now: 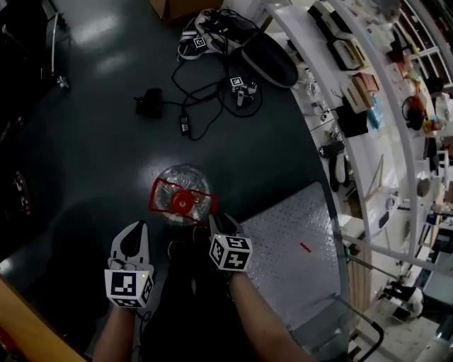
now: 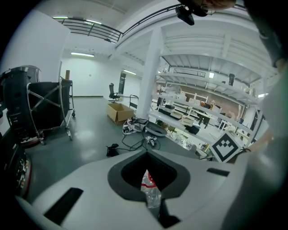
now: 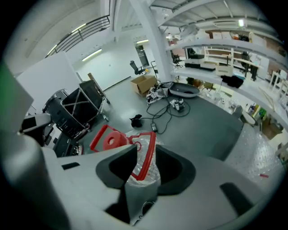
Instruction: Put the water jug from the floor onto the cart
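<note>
- Head view: our jug point(image 1: 181, 192) stands on the floor point(image 1: 106, 106), just beside the cart point(image 1: 297, 240), not yet lifted.
- Right gripper point(image 3: 144, 155): fingers point(image 3: 118, 167) apart, straddling the red handle point(image 3: 151, 143), unclamped.
- Left gripper point(image 2: 147, 158): fingers together, empty.
- We judge gripping, lifting and placing all remain.

Dark, glossy floor point(image 1: 85, 148) with scattered gear.
A clear jug point(image 1: 182, 201) with a red cap stands on it; farther off lie tangled cables point(image 1: 205, 99), a black adapter point(image 1: 149, 103) and a cardboard box point(image 1: 173, 8).
</note>
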A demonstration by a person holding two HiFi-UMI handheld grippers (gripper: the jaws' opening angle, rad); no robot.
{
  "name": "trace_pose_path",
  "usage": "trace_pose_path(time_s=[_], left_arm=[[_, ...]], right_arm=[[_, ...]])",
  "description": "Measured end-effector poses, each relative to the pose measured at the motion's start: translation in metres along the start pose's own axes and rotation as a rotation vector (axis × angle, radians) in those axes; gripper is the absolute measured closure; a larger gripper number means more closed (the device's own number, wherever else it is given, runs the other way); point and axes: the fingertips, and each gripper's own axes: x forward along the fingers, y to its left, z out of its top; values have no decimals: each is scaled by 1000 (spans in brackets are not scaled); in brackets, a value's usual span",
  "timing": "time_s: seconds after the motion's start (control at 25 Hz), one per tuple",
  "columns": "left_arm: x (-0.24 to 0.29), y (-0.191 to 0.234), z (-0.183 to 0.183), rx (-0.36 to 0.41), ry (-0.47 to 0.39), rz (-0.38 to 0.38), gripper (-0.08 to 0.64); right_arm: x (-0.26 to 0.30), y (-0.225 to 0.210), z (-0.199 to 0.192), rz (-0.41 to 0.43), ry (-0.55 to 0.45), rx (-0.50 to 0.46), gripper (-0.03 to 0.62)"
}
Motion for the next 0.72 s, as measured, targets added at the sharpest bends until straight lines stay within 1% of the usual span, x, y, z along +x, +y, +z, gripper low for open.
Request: trace_pose_path(time_s=[0.2,0.28,0.36,0.48,0.64,0.68,0.72], left_arm=[[14,4,-1,-6,6,5,555],[16,4,-1,-8,11,5,555],[17,4,-4,-12,20,6,555],[18,6,-9,-18,34,6,555],[17,8,-13,-19,45,4,555],[17,9,-14,-20,46,5,555],[17,10,-15,-20,47,5,555]], right_arm=[[29,-7,-7,-11,66,44,491],[37,-8,-10,-30,100,38,491],[42,-10,-14,-70,138,21,491],[47,-13,-16,-121,159,11,492],[53,-13,-21,-130,190,15,492],[54,-12,-21,-127,196,14,509],[55,-12,-20,-125,196,14,540]])
